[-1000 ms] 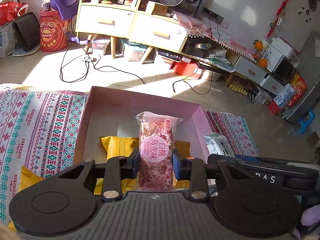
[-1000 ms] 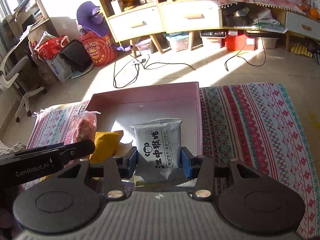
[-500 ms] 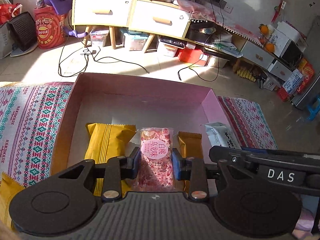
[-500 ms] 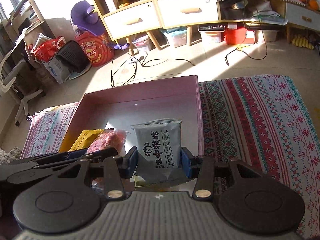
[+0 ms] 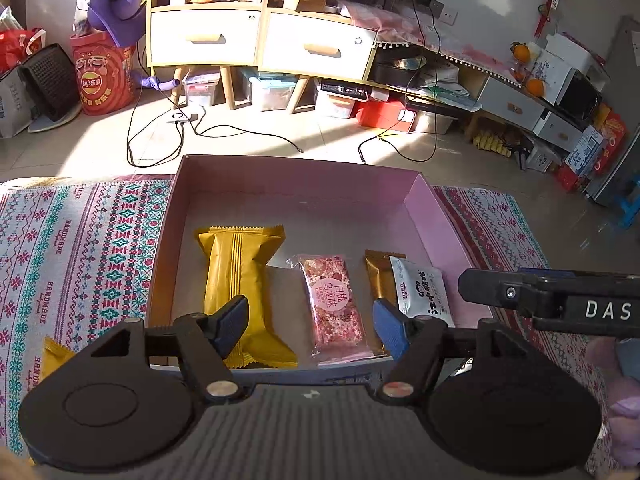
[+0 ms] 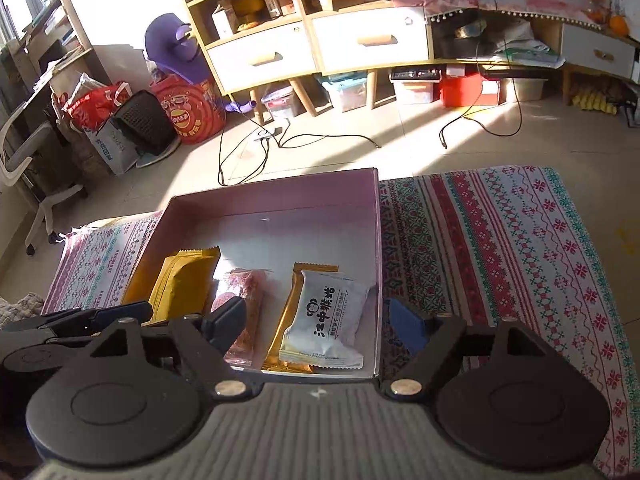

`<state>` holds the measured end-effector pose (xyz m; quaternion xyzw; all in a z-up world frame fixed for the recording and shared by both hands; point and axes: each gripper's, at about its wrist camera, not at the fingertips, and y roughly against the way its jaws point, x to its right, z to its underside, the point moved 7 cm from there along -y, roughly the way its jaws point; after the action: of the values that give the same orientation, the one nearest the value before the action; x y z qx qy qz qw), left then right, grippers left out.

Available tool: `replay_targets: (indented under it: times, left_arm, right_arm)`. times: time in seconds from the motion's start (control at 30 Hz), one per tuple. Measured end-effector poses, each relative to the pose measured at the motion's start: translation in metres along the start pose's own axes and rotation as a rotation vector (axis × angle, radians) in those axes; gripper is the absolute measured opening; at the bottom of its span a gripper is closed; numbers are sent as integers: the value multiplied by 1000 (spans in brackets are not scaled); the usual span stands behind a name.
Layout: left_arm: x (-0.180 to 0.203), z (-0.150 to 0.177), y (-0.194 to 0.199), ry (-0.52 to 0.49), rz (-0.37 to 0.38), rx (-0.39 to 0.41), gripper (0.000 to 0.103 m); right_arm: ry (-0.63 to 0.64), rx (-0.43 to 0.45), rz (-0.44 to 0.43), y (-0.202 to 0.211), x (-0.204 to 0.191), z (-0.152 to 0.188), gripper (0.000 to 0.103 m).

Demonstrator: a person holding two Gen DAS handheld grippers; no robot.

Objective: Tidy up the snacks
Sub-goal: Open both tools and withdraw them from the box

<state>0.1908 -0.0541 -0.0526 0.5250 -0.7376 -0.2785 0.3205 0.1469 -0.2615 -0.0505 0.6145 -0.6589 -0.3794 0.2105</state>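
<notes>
A pink box (image 5: 436,216) (image 6: 376,220) sits on the patterned cloth. Inside it lie a large yellow packet (image 5: 240,280) (image 6: 176,284), a pink snack bar (image 5: 336,304) (image 6: 244,312), a brown-gold packet (image 5: 378,276) (image 6: 292,300) and a white-grey packet (image 5: 424,292) (image 6: 324,320) resting partly on it. My left gripper (image 5: 310,326) hangs over the pink bar, its jaws opening and clear of the bar. My right gripper (image 6: 316,326) hangs over the white-grey packet, its jaws opening, pads off the packet.
Another yellow packet (image 5: 56,356) lies on the cloth (image 5: 80,248) left of the box. The right gripper's body (image 5: 560,300) reaches in beside the box. Beyond the table are a floor with cables (image 5: 160,140), drawer cabinets (image 5: 256,44) and storage bins.
Both grippers lowered their packets into the box and let go. The pink bar and the white-grey packet now lie flat in the box, and both pairs of jaws stand wide.
</notes>
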Motion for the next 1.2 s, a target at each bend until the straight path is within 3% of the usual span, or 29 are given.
replay_targets:
  times: [0.5, 0.87, 1.2]
  left_arm:
    - [-16, 36, 74, -48, -45, 19, 102]
    - [-37, 76, 103, -65, -58, 8, 103]
    - [-57, 109, 114, -57, -83, 8, 103]
  right_arm:
    - [142, 1, 22, 51, -17, 42, 95]
    - [180, -15, -28, 74, -34, 84, 100]
    - [260, 26, -44, 81, -47, 111, 101]
